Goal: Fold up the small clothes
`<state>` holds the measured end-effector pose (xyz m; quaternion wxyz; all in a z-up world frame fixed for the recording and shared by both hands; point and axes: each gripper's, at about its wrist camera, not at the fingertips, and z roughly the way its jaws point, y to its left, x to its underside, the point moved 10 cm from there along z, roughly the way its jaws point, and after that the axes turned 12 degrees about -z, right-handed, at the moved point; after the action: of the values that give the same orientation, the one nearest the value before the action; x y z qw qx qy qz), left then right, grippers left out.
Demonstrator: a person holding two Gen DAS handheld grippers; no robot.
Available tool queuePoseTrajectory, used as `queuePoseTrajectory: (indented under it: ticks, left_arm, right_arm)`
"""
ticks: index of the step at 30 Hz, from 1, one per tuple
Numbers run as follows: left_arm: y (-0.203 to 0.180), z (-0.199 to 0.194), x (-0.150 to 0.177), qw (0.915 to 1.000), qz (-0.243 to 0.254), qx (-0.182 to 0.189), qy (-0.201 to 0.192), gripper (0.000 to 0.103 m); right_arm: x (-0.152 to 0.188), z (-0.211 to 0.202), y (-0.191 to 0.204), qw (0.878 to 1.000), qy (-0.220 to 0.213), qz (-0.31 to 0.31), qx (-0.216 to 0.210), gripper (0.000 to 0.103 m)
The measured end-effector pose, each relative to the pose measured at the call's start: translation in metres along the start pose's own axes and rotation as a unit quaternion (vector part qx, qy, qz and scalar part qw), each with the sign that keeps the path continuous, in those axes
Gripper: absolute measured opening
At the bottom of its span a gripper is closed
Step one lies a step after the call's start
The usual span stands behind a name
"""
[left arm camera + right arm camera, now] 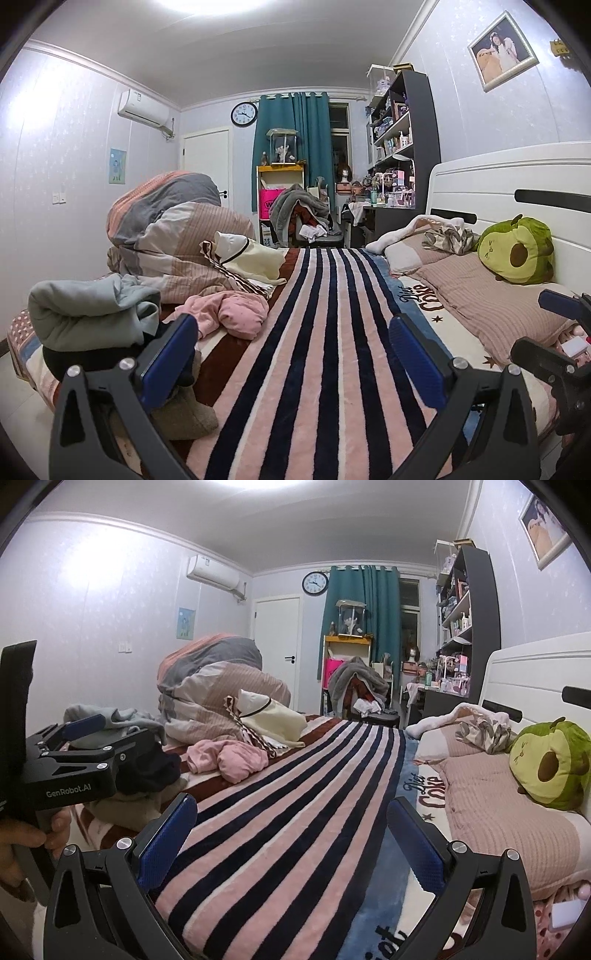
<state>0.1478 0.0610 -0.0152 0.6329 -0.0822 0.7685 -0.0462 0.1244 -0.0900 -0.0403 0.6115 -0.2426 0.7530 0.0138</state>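
A crumpled pink garment (229,310) (229,758) lies on the left part of the striped blanket (317,332) (295,805). Beside it are a grey-green garment (88,310) (110,716), dark clothes (85,360) (151,771) and a cream piece with dark trim (251,258) (273,720). My left gripper (295,354) hovers open over the blanket's near end, nothing between its blue pads. My right gripper (291,838) is open too, empty, low over the blanket. The left gripper (74,764) appears at the left of the right wrist view, held by a hand (22,845).
A bundled striped duvet (177,225) (218,686) rises behind the clothes. Pillows (491,295) (506,812) and a green avocado plush (517,251) (550,760) line the white headboard (517,177) on the right. A chair heaped with clothes (303,214) and shelves (402,122) stand beyond the bed.
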Motion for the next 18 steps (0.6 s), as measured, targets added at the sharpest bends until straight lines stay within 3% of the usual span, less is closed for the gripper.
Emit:
queuePoseTrajectory:
  ticks: [18]
  left_arm:
    - [-0.002,-0.009,0.0,1.0,0.004,0.001,-0.008,0.102]
  right_arm:
    - [-0.006,-0.011,-0.007,1.0,-0.008,0.001,0.009,0.102]
